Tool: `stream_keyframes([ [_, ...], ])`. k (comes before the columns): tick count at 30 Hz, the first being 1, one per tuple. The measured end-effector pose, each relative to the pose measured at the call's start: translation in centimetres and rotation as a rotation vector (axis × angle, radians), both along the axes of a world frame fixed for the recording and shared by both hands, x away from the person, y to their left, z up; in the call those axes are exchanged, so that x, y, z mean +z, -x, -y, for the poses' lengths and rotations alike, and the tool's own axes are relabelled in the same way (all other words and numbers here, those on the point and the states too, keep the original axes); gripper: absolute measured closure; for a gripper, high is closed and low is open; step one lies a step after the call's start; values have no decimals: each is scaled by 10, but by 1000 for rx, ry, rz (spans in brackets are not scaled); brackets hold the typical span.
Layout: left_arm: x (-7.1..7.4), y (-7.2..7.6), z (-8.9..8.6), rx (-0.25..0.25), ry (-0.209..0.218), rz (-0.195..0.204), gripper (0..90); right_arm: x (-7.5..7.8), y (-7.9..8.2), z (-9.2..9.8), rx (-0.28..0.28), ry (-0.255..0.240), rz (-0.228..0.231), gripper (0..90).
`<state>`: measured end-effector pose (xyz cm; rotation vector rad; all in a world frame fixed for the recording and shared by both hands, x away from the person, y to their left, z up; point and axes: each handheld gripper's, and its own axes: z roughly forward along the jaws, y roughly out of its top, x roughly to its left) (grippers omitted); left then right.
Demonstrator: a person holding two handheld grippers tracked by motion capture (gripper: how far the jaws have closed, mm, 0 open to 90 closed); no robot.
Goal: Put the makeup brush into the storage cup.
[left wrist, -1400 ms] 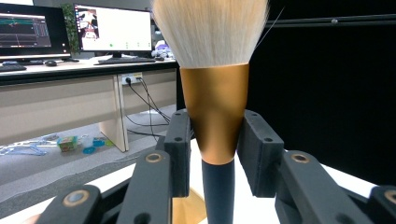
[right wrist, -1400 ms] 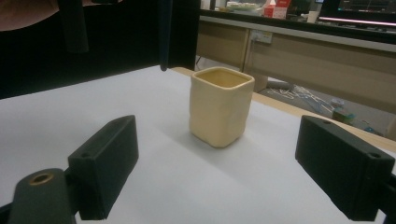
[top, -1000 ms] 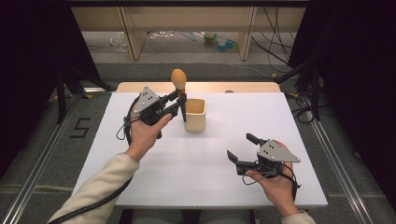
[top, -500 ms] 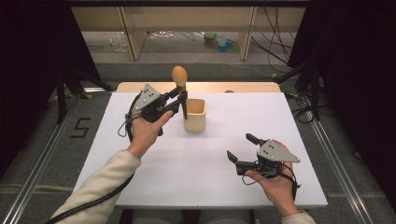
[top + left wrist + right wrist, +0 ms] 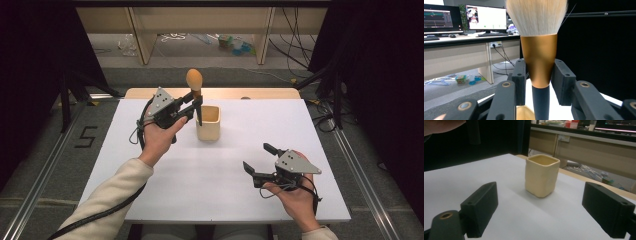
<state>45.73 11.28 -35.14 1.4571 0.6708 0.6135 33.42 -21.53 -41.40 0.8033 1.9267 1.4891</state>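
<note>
The left gripper (image 5: 196, 104) pinches a makeup brush (image 5: 195, 90) at the copper ferrule, jaws pressed against both sides of it as the left gripper view shows, bristle head up and dark handle pointing down. Against the two earlier high-view pictures, the brush has shifted slightly toward the cream square cup (image 5: 208, 122), and its handle tip now hangs at the cup's near-left rim; whether the tip is already inside the mouth or just outside it cannot be told from above. The grip itself is unchanged, and the brush stays close to upright. The right gripper (image 5: 260, 162) has not moved: it rests low over the white table (image 5: 210, 185), jaws spread wide with nothing between them, well apart from the cup and aimed at it. Judgement: the work in hand is standing the brush in the cup; the carry is nearly done, and what remains is to centre the handle over the opening, lower it and release.
</note>
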Motion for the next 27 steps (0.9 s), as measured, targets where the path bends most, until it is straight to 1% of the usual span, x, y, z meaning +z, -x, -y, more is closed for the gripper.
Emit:
stream_keyframes([
  [1,0,-1,0,1,0,4,660,0,0,0,3,-2,1,143],
  [2,0,-1,0,2,3,-1,660,0,1,0,0,-4,-15,143],
  [3,0,-2,-1,5,1,0,660,-1,0,-1,10,-15,-19,143],
  [4,0,-2,-1,5,2,0,660,-1,-1,-1,8,-5,2,143],
  [5,0,-3,-1,7,2,-1,660,-1,-1,-1,8,-4,3,143],
  [7,0,-4,-1,7,3,1,660,0,0,0,6,6,-3,143],
  [9,0,-4,0,7,7,0,660,-1,-1,-1,9,-5,3,143],
  [10,0,-5,0,6,8,-1,660,-1,0,-1,5,-2,0,143],
  [12,1,-6,0,9,1,2,660,-1,-1,-1,8,-6,1,143],
  [13,1,-6,0,10,-1,2,660,-1,0,0,0,1,-3,143],
  [20,5,-9,2,12,1,11,660,-1,0,0,6,9,-15,143],
  [22,7,-10,2,15,-4,11,661,-1,0,-1,9,1,-5,143],
  [23,7,-11,3,11,-1,16,660,-1,0,0,9,6,-13,143],
  [25,8,-11,3,14,-6,15,661,-1,0,-1,5,3,-7,143],
  [27,9,-12,4,12,-3,16,660,-1,0,0,9,6,-13,143],
])
